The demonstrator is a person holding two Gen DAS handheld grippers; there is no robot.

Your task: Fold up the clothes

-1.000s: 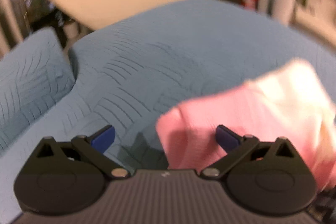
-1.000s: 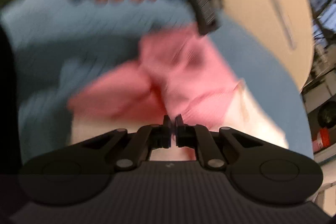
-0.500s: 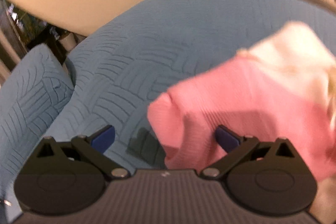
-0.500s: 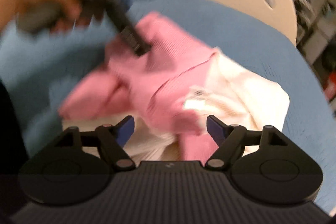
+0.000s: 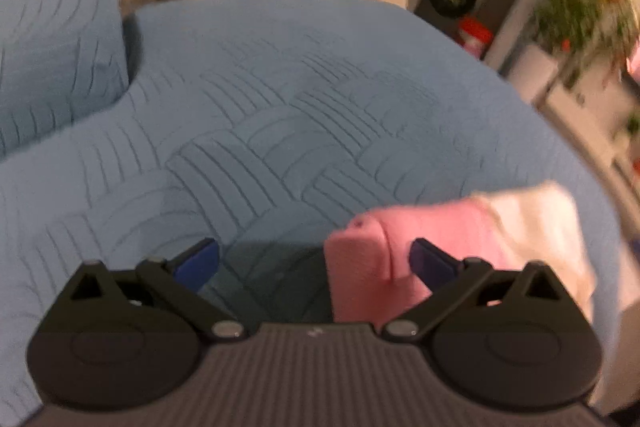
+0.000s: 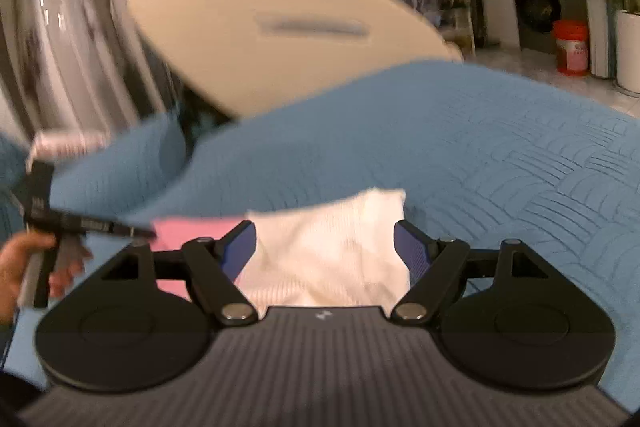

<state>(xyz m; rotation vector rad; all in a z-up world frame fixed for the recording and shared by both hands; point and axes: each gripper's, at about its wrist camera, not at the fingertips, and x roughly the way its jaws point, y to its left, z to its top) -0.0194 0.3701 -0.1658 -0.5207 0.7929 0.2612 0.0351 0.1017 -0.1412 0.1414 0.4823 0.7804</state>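
Right tongs went from pinched shut a second ago to spread wide, and have held that width for the last half second; nothing is clamped, though the white part of the pink-and-white top sits in the gap between the blue pads. Left tongs were wide a second ago and are wide now, empty, with the pink edge of the top just ahead of their right pad. The top has dropped lower in the left view than it was.

Landmark: the top, lying bundled on the blue quilted bed. Beside its pink end, in the right view, the person's hand grips the left tool's handle. A blue pillow lies beyond the top on the bed, and a beige oval headboard stands behind that. Further off, past the bed, a washing machine and a red bucket.

Risks, as I read it:
- Both views are smeared, so the hands look to be moving fast; closing now may pinch the quilt along with the knit.
- The top is bunched, not flat. Grabbing a random layer gives a crooked fold or drags the whole bundle.
- Soft knit on a soft bed: one-sided pull will slide it rather than fold it.
- Left tool's fingers reach in close to the pink end; the two tools could clash there.
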